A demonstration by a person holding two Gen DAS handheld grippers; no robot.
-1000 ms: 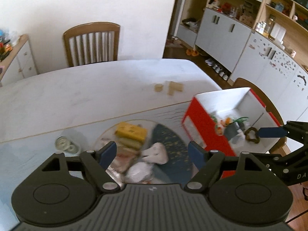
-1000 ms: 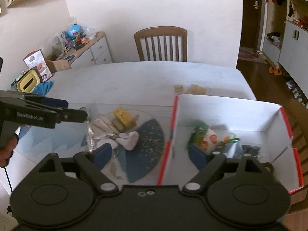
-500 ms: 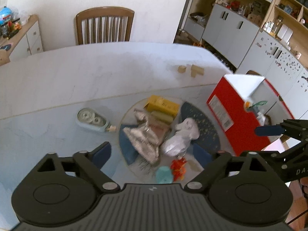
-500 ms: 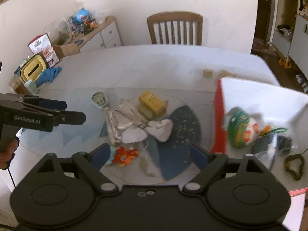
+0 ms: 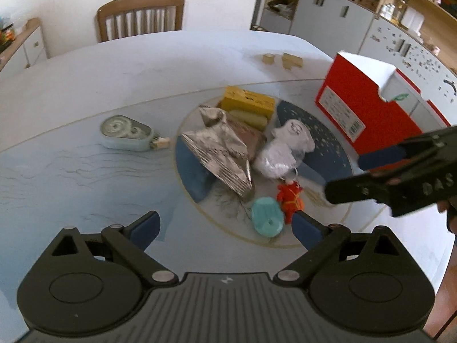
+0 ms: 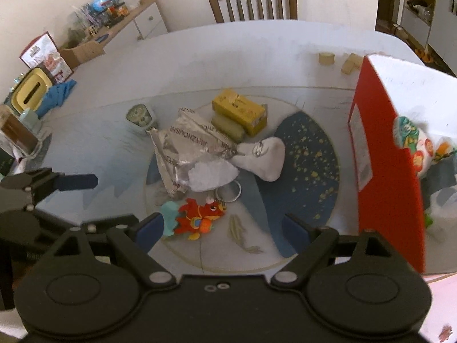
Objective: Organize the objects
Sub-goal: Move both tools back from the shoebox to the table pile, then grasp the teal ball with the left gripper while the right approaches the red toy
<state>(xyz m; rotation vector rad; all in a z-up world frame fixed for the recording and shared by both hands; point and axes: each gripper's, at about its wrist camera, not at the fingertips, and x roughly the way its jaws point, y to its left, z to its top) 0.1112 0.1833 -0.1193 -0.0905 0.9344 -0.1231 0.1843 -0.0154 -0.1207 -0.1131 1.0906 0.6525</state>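
On the table, one red box was counted at the right edge. Two wooden blocks lay near the far right corner. In the middle were counted one yellow box, one crumpled foil bag, one white pouch, one red toy keychain and one correction-tape dispenser. Two grippers were seen.

Far beyond the tongs, a brown wooden slat-back chair stands at the white table's far edge. Far left, a white low sideboard carries colourful clutter; white cupboards stand far right.
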